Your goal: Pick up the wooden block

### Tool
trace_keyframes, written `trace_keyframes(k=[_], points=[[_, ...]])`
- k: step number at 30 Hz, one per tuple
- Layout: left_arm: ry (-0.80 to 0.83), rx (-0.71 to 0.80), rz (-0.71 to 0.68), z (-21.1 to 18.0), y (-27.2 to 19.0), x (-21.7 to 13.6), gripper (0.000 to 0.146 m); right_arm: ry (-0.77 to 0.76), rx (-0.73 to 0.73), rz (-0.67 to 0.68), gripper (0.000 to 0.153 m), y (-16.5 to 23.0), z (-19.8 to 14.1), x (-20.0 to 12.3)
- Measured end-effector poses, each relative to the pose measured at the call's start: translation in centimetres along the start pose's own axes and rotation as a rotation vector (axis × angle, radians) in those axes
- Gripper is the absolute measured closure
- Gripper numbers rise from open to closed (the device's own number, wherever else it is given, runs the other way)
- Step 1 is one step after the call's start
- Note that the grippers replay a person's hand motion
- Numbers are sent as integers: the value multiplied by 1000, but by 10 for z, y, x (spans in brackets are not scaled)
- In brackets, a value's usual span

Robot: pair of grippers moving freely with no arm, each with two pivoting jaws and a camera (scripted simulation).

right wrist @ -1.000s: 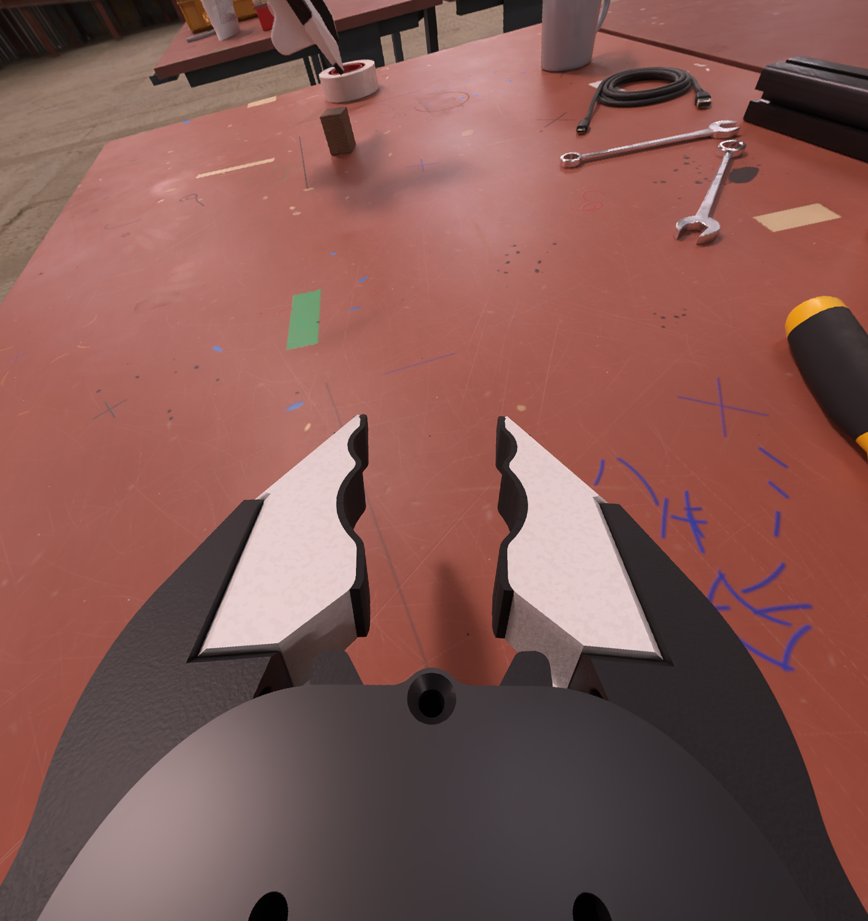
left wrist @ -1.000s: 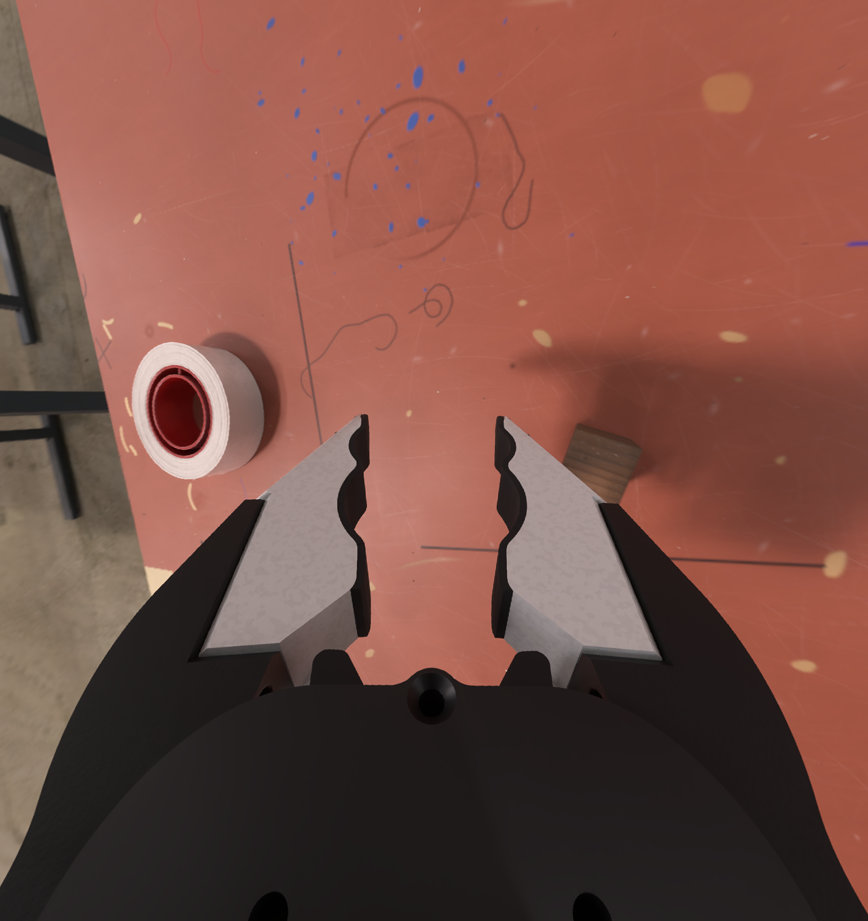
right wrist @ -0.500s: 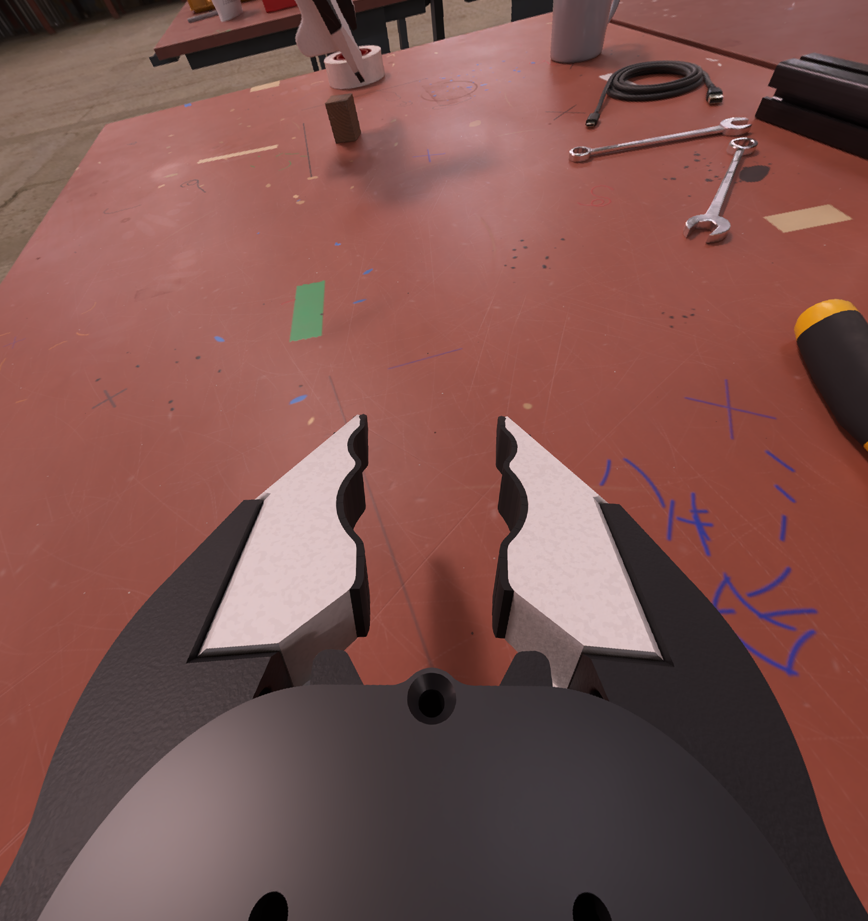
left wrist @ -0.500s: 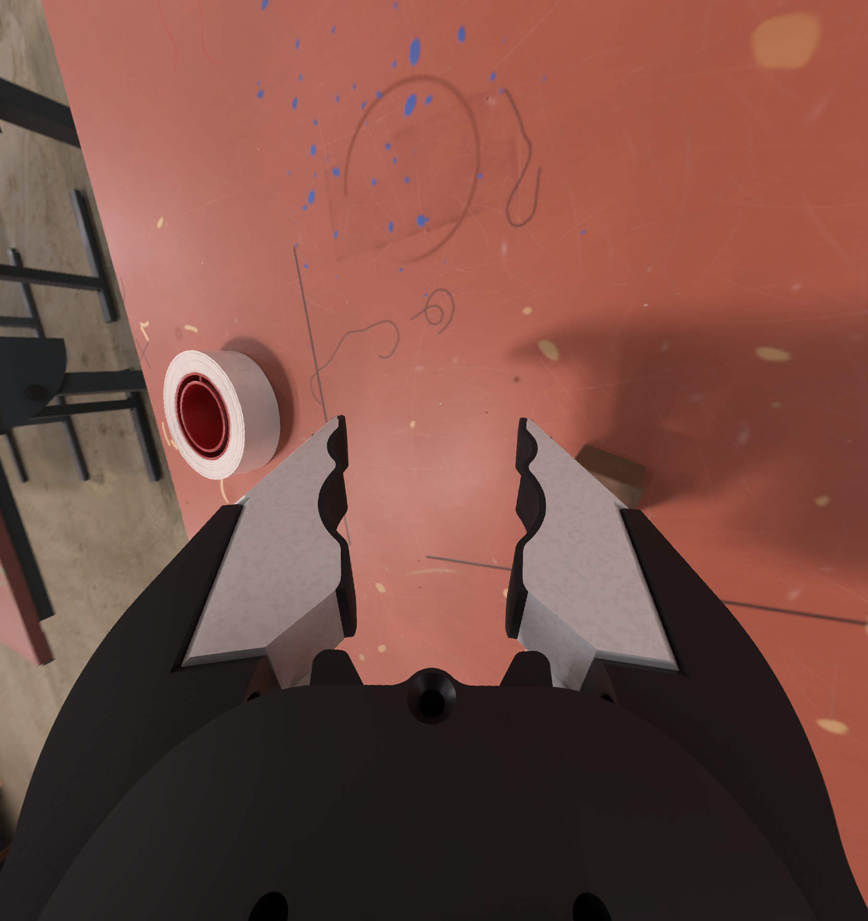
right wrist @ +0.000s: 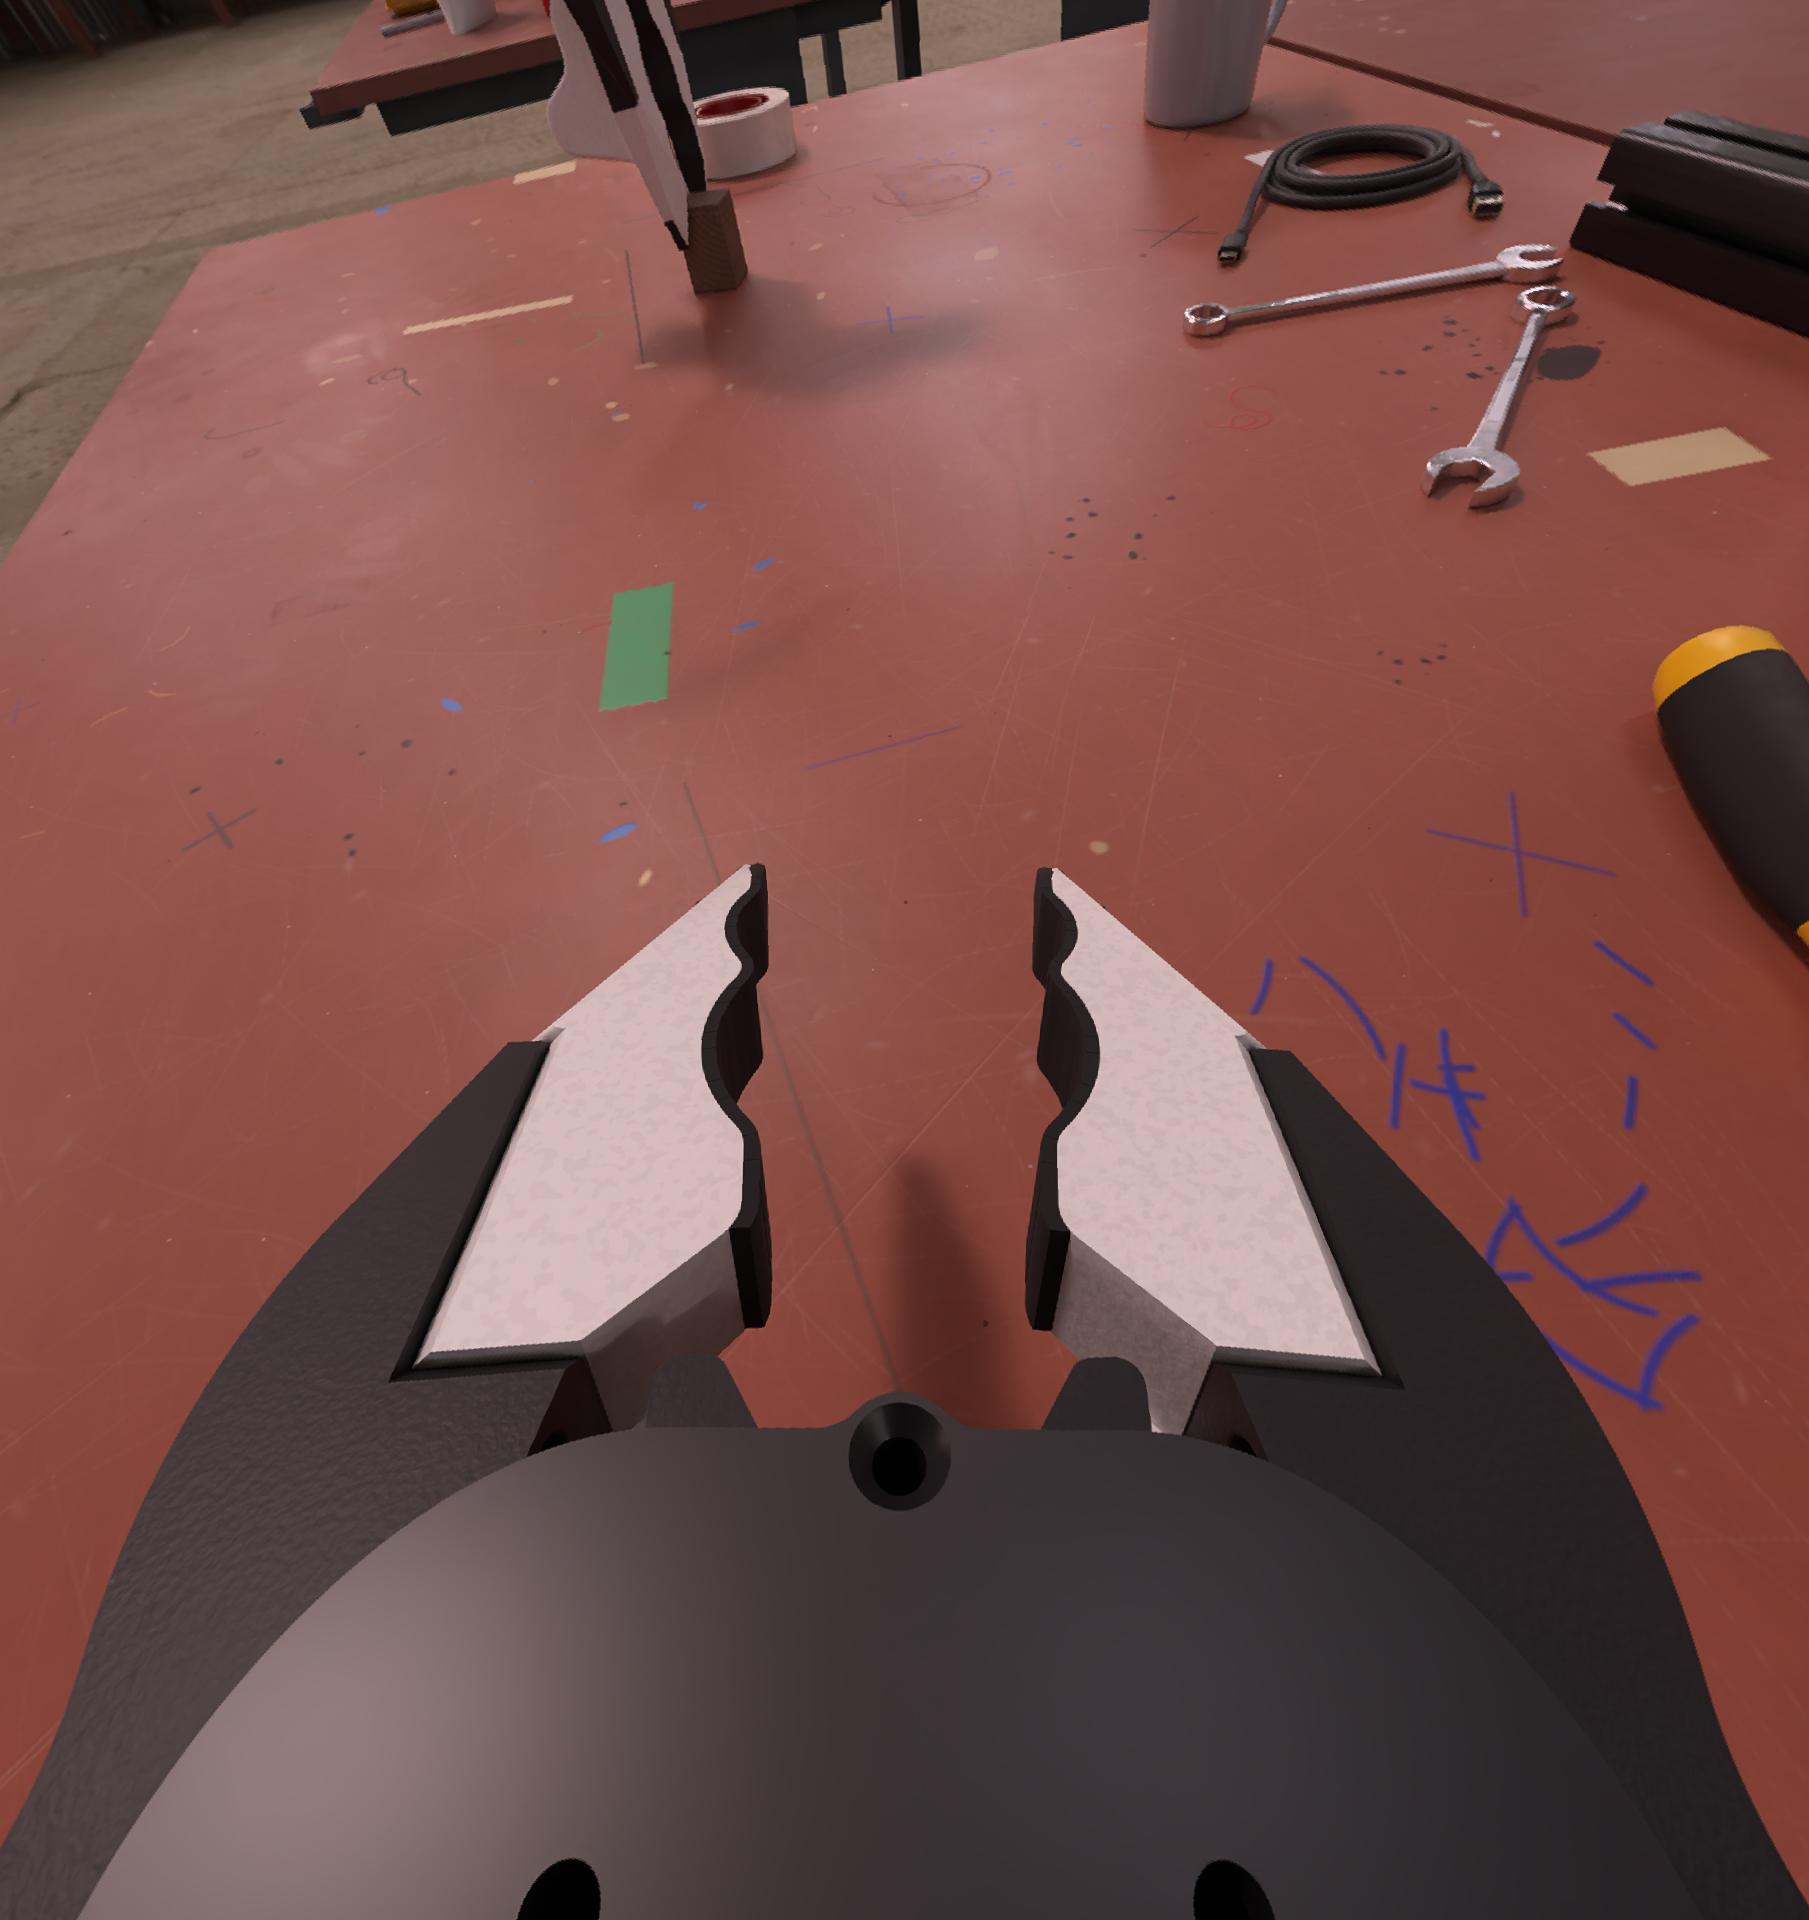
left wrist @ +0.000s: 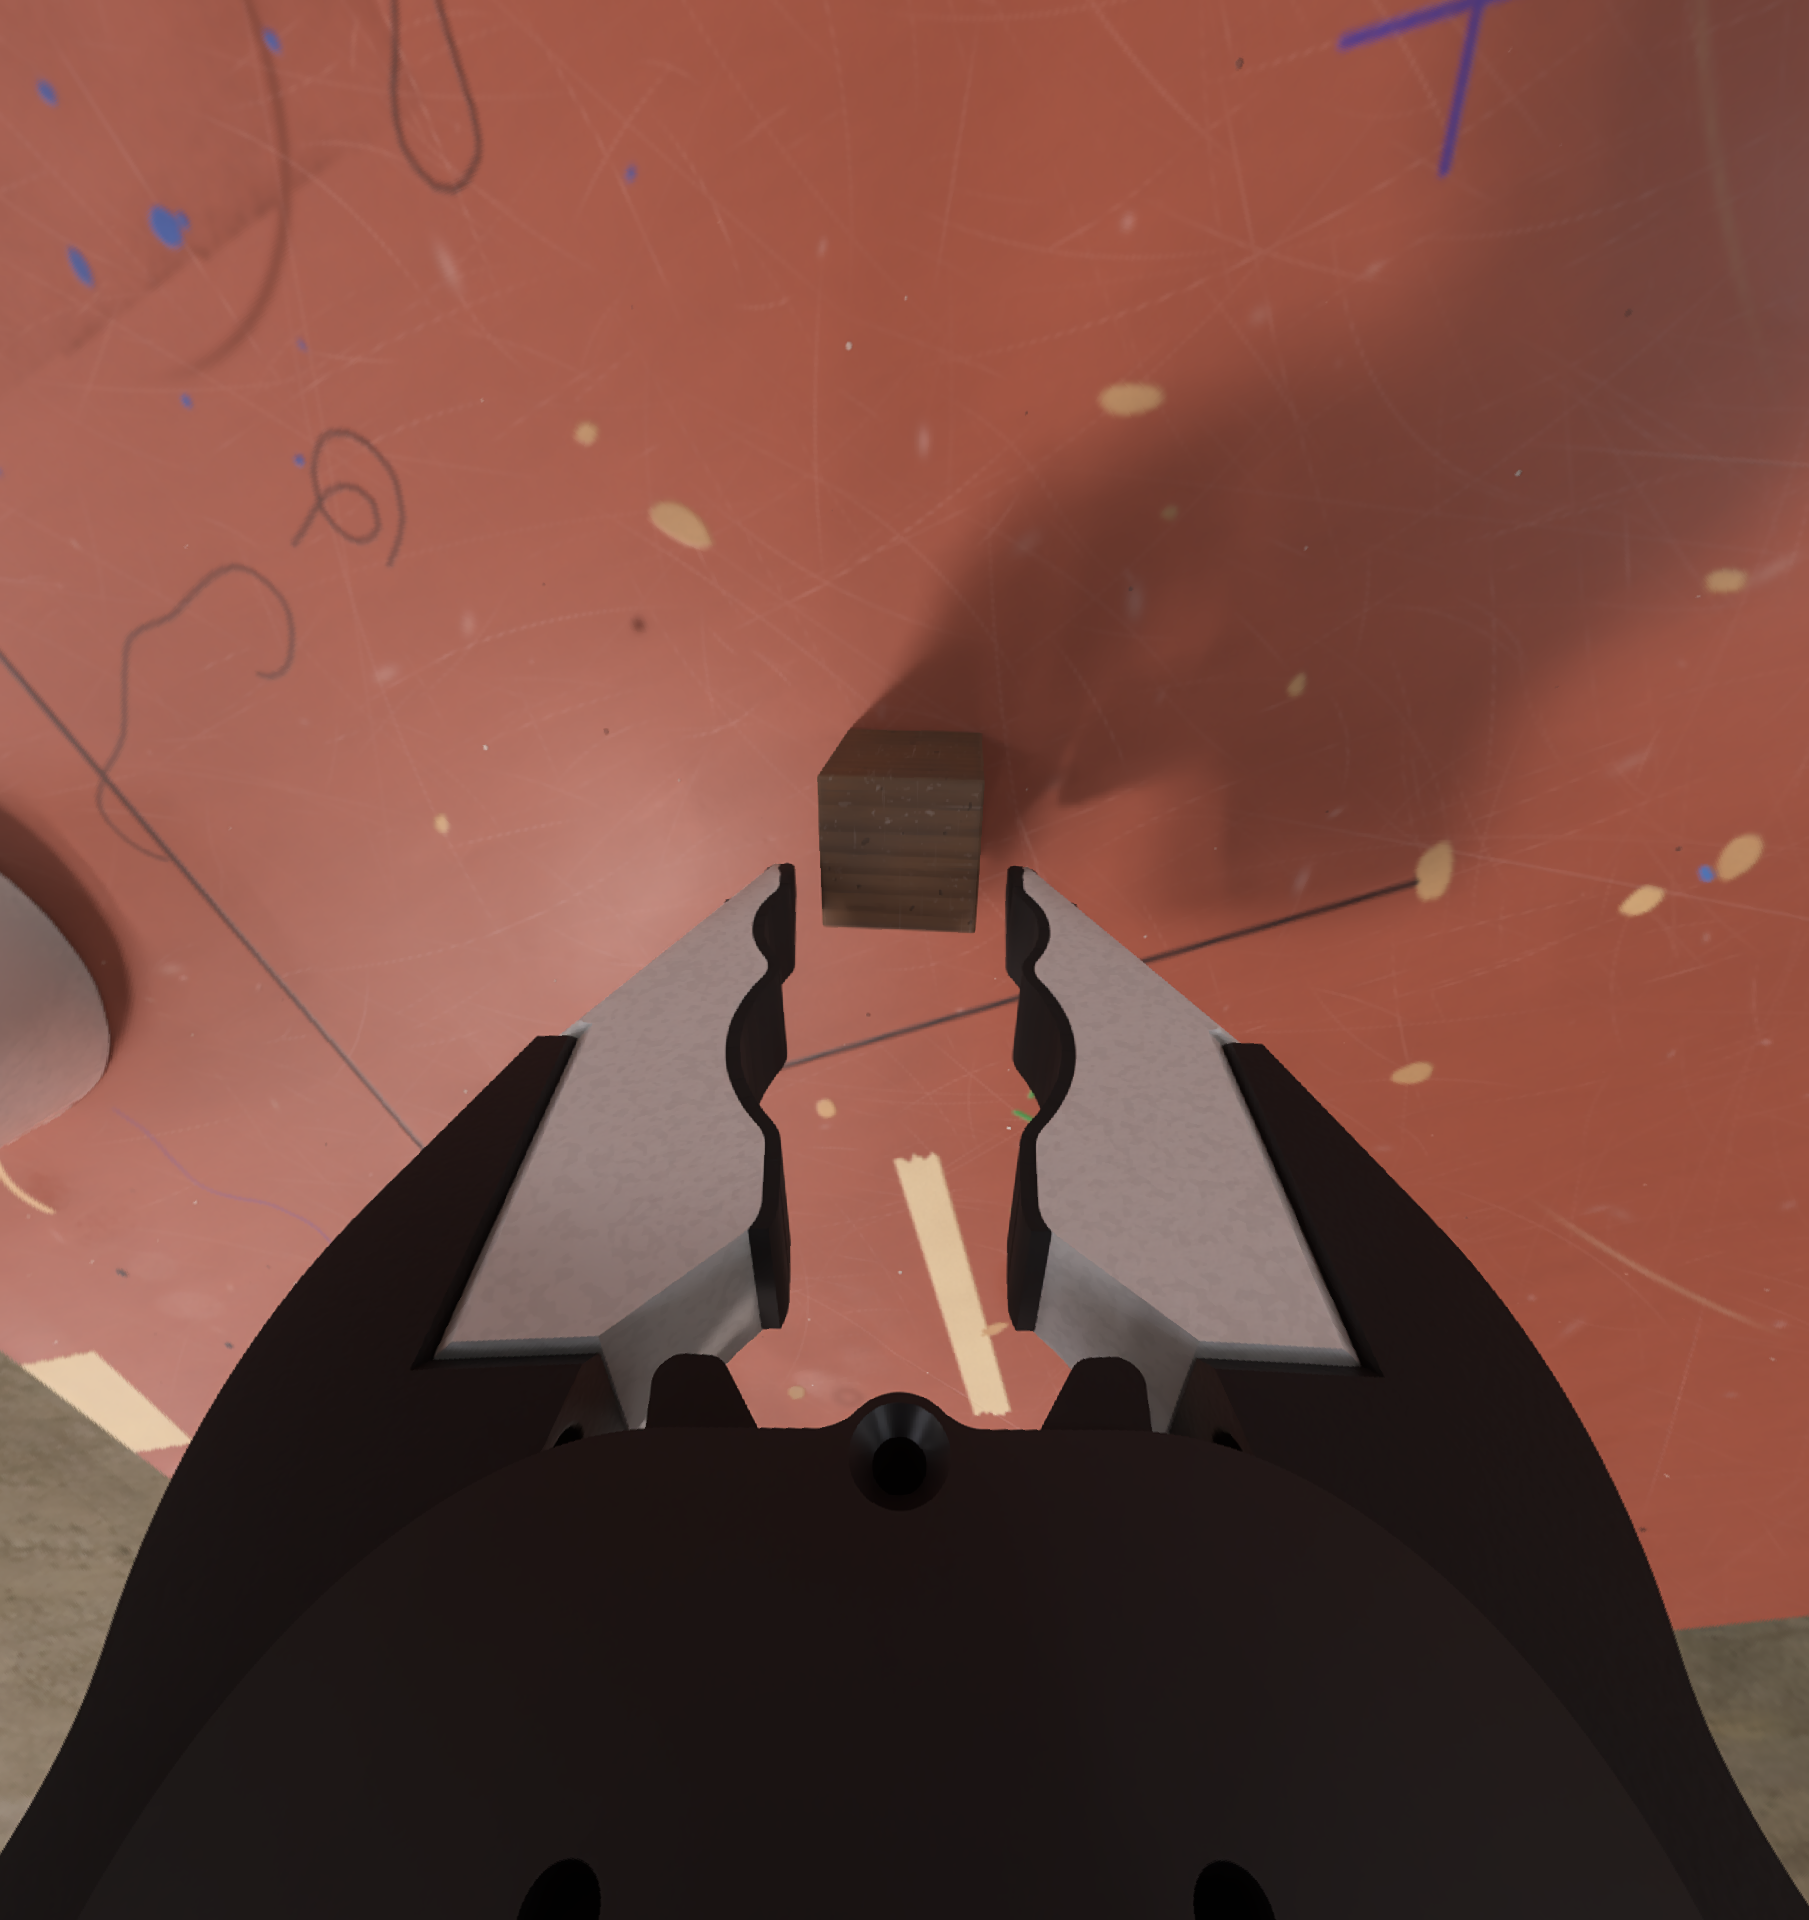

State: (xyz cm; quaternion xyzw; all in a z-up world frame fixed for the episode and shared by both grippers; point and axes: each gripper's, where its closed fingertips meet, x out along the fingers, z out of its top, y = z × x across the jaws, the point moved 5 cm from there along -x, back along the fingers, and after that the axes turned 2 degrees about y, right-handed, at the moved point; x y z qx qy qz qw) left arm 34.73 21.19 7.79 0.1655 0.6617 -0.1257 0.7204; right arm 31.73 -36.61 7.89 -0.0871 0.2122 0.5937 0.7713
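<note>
The wooden block [left wrist: 902, 831] is a small brown cube standing on the red table. In the left wrist view my left gripper [left wrist: 900, 883] is open, its fingertips just short of the block and lined up on either side of it. In the right wrist view the block [right wrist: 718, 241] stands at the far end of the table with the left gripper [right wrist: 678, 223] slanting down to it from above. My right gripper [right wrist: 900, 883] is open and empty, low over the near part of the table.
A roll of white tape with a red core [left wrist: 6, 1018] lies left of the block, near the table edge; it also shows in the right wrist view [right wrist: 749, 125]. Two wrenches [right wrist: 1367, 296], a coiled black cable [right wrist: 1357, 166], a white cup [right wrist: 1201, 62] and a yellow-black handled tool [right wrist: 1773, 790] lie to the right.
My left gripper has swung right and come down, so the block now sits centred just ahead of its fingertips; its fingers stand a little closer together. The right gripper has barely moved.
</note>
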Motion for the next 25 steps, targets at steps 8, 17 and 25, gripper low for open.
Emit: trace_keyframes(k=[8, 17, 25], points=[[-44, -42, 41, -1, 3, -22, 116, -21, 11, 11, 101, -1, 1, -2], [-684, 341, -15, 57, -139, -131, 116, 12, 23, 18, 99, -1, -1, -3], [-1121, 942, -508, 139, -361, -80, 116, 104, -47, 9, 93, 6, -6, 6]])
